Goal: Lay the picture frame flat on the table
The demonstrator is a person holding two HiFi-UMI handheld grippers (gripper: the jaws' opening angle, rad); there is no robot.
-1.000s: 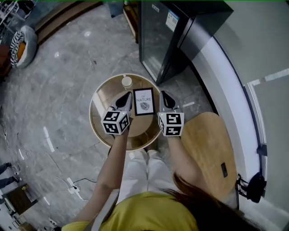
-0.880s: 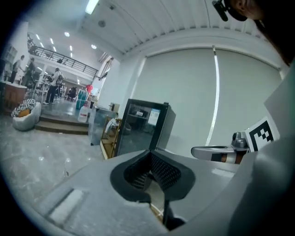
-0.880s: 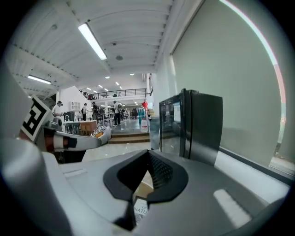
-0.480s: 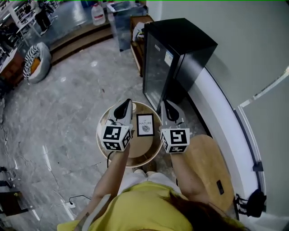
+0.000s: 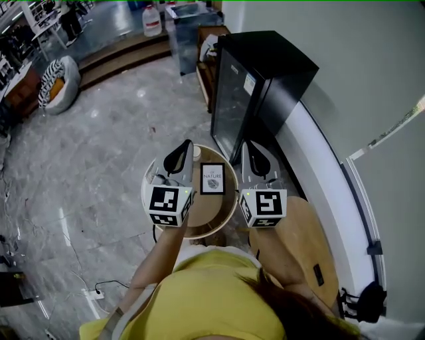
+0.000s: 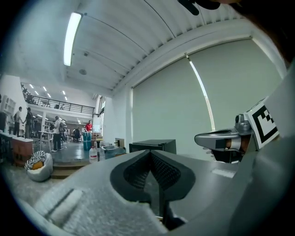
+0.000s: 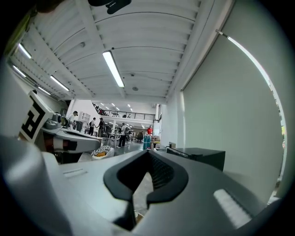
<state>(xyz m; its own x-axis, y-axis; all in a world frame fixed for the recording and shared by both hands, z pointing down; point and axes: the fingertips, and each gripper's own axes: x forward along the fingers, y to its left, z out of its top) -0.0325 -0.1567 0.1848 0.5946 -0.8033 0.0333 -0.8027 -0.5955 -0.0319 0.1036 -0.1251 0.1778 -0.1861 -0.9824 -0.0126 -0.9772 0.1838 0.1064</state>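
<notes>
Looking steeply down on a grey stone floor (image 5: 99,133), taking up the whole left half of the head view. Curving down the right side, a pale wall (image 5: 372,80) with a white ledge (image 5: 319,159) at its foot. Filling the bottom centre, a person in a yellow top (image 5: 206,299), reaching both arms up the frame. Standing at upper centre against the wall, a black cabinet (image 5: 265,73) with a glass door. Showing at lower right, a light wooden board (image 5: 312,232), rounded at the top, just beside a round wooden table (image 5: 216,209) at centre. Hovering over that table, the left gripper (image 5: 188,143) at centre left and the right gripper (image 5: 244,144) at centre right, each carrying a cube with square markers, both pointing toward the top of the frame. Pressing the left jaws together on nothing in the left gripper view, with only the room and the cabinet lying beyond the tips. Pressing the right jaws together likewise in the right gripper view, gripping nothing. Lying face up on the tabletop, the picture frame (image 5: 212,178), dark-edged with a white print, sitting between the two grippers in the picture and touching neither. Resting at upper left, a striped cushion (image 5: 58,80); standing at the top edge, a water jug (image 5: 152,20).
</notes>
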